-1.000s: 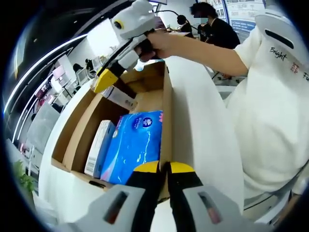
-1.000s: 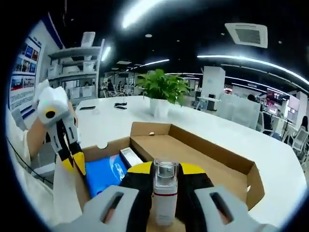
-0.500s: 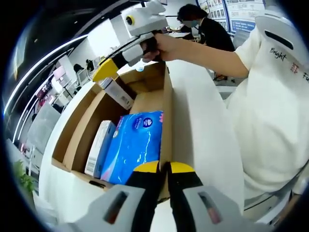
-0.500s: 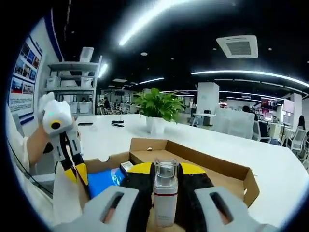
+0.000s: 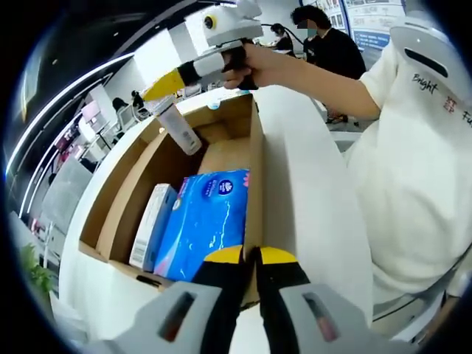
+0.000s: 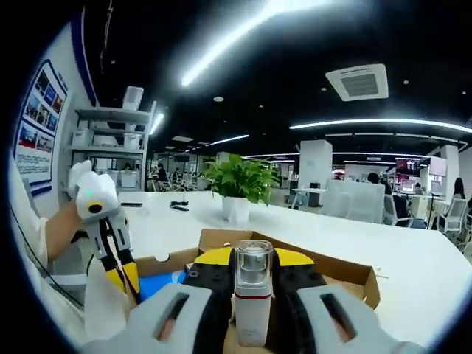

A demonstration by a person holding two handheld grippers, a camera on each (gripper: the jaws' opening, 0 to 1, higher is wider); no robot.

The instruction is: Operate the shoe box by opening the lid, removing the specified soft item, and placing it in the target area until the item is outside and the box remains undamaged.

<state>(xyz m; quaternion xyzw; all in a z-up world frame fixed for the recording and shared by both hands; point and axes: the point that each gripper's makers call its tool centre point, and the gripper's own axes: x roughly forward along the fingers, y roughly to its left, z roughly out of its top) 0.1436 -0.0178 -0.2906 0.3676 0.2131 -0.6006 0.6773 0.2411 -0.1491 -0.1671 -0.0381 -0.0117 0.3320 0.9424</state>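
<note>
Brown shoe box (image 5: 125, 192), blue pack (image 5: 206, 221), white bottle (image 6: 253, 310), yellow-tipped grippers.

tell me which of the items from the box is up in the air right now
The white bottle with the clear cap, gripped in the right gripper above the cardboard box. The blue soft pack and the white carton lie inside the box.

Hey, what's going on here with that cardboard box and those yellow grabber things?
A person is working an open brown cardboard shoe box with two hand-held grippers. The right gripper is shut on a small white bottle with a clear cap and holds it above the box. The left gripper is clamped on the box's near wall. A blue soft tissue pack and a white carton lie inside the box.
</note>
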